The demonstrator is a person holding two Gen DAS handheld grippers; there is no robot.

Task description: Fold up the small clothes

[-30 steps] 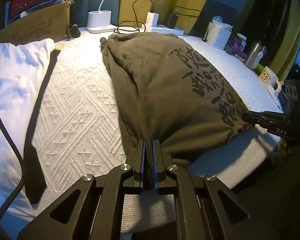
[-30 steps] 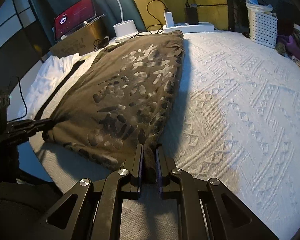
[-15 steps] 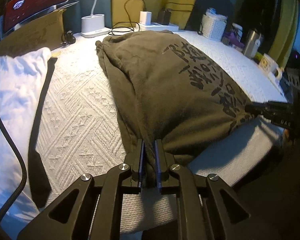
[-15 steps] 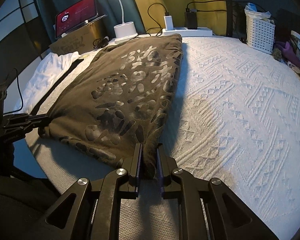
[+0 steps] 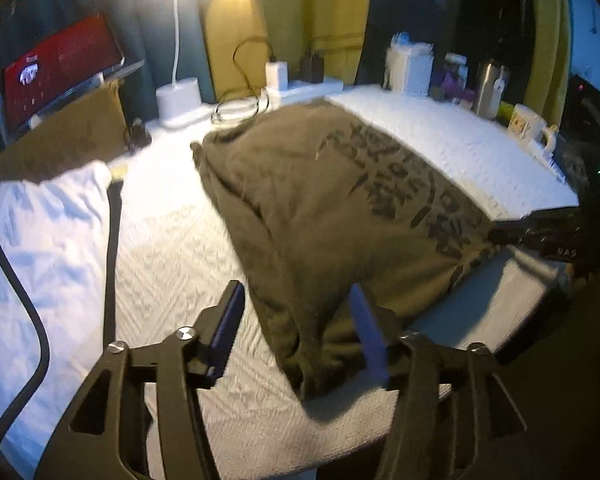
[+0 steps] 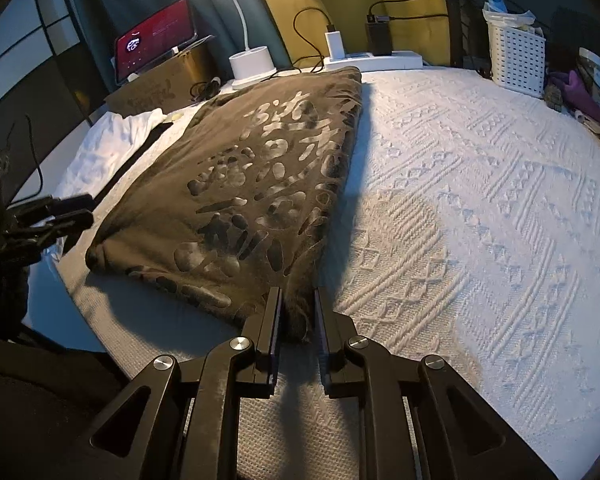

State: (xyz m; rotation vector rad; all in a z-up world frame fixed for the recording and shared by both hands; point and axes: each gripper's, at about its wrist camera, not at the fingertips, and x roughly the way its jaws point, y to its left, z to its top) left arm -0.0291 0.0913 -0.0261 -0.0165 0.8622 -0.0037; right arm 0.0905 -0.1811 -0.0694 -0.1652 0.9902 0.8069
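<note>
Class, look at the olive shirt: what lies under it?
Under the olive shirt lies the white textured cover, visible all round it. Whatever is directly beneath the shirt is covered and cannot be seen.

- A lit white desk lamp (image 6: 249, 65) is standing at the bed's far edge.
- A tablet (image 6: 156, 39) is glowing red.
- A white slatted basket (image 6: 516, 58) is sitting near a mug (image 5: 529, 123).
</note>
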